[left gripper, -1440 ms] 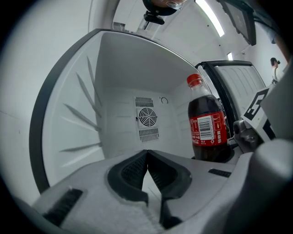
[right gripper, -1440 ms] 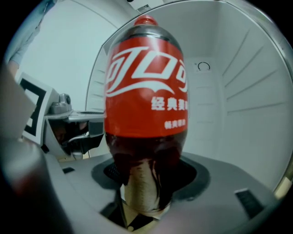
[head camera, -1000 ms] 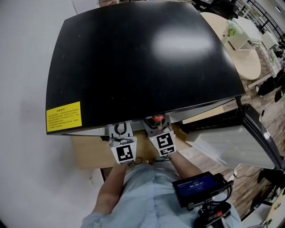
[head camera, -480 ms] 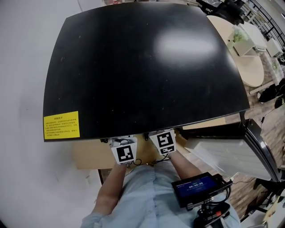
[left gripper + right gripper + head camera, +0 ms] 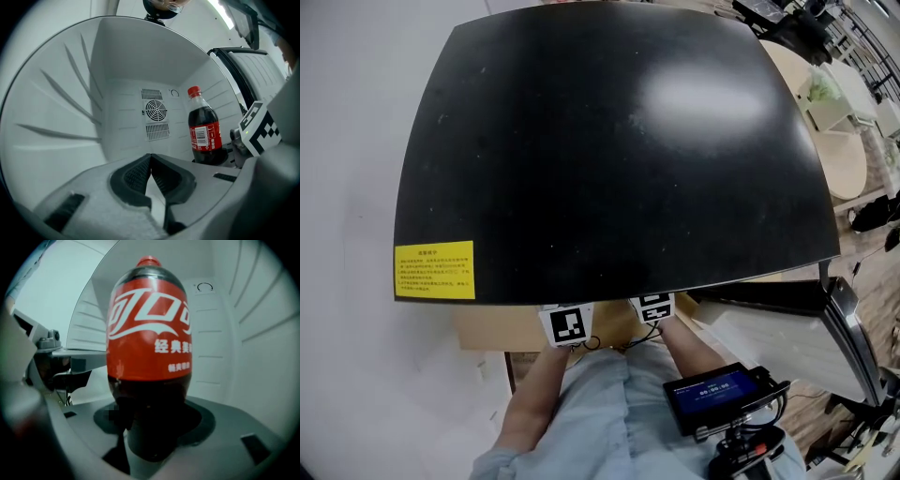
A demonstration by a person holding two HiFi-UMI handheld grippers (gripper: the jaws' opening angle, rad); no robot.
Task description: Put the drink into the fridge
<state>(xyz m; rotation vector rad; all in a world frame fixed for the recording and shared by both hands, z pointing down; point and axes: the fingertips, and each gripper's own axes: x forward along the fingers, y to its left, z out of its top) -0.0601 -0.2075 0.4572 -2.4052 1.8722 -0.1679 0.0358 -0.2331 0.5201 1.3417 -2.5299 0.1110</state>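
A cola bottle (image 5: 149, 333) with a red label and red cap stands upright between the jaws of my right gripper (image 5: 150, 427), which is shut on its dark lower part. In the left gripper view the same cola bottle (image 5: 204, 133) is inside the white fridge cavity, at the right, beside the right gripper's marker cube (image 5: 258, 129). My left gripper (image 5: 151, 161) is shut and holds nothing; it sits left of the bottle. In the head view only the two marker cubes (image 5: 566, 325) show, just under the edge of the fridge's black top (image 5: 609, 150).
A round fan grille (image 5: 155, 112) sits on the fridge's back wall, and ribs line the side walls. The open fridge door (image 5: 778, 328) stands at the right. A yellow sticker (image 5: 434, 270) is on the top. A device with a screen (image 5: 712, 389) hangs at the person's waist.
Both grippers have gone further in under the black top. The bottle's red cap, visible a second ago in the head view, is now hidden by the top.
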